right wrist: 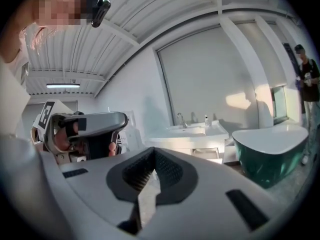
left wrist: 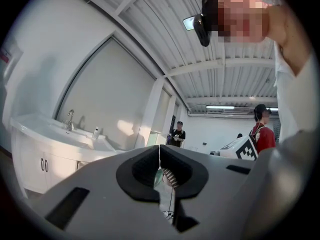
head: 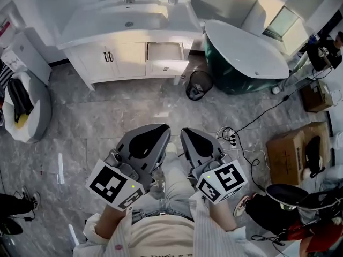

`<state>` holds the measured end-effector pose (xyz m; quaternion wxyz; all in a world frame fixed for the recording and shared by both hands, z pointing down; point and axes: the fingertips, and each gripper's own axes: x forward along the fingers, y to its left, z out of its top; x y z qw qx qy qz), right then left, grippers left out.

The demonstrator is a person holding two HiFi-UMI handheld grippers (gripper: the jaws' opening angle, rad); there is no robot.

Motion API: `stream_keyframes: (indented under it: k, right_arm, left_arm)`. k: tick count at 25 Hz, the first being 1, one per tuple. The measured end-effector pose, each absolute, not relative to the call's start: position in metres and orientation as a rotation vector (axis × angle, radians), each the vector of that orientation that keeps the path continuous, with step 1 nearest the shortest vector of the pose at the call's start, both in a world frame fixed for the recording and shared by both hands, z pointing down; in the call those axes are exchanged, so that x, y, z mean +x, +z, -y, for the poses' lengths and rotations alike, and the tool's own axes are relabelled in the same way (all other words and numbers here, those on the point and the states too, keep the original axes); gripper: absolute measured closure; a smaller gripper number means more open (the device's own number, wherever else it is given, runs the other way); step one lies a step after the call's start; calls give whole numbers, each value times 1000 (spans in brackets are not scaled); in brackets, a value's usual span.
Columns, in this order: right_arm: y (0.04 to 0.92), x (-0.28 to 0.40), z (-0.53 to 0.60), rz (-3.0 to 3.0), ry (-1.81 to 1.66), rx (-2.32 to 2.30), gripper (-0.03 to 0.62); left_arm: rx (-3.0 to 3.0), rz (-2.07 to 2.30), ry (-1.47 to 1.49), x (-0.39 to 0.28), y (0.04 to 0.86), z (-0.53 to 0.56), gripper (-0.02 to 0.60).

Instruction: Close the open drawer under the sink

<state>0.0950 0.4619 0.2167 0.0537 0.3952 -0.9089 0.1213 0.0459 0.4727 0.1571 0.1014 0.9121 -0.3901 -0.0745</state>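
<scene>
The white sink cabinet (head: 128,23) stands against the far wall. Its right-hand drawer (head: 166,55) is pulled out and open, and shows as a small box under the basin (right wrist: 207,154) in the right gripper view. Both grippers are held close to the person's body, well short of the cabinet. My left gripper (head: 156,128) is shut with nothing in it, its jaws meeting at the tips (left wrist: 159,151). My right gripper (head: 187,133) is shut and empty too (right wrist: 152,156). In the left gripper view only the cabinet's left doors (left wrist: 44,165) show.
A dark green bathtub (head: 241,52) sits right of the cabinet, with a black mesh bin (head: 199,84) between them. Cables (head: 238,141) and a cardboard box (head: 289,154) lie at the right. A white bag (head: 24,108) is at the left. Two people (left wrist: 262,129) stand far off.
</scene>
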Motion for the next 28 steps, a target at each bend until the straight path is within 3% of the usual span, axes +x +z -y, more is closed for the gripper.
stream_keyframes:
  k: [17, 28]
  right_arm:
    - [202, 127, -278, 2809, 357, 996, 585]
    - [224, 125, -214, 2799, 399, 915, 585]
  left_arm:
    - [2636, 1338, -250, 78, 137, -286, 563]
    - [2563, 1472, -251, 58, 145, -224, 563]
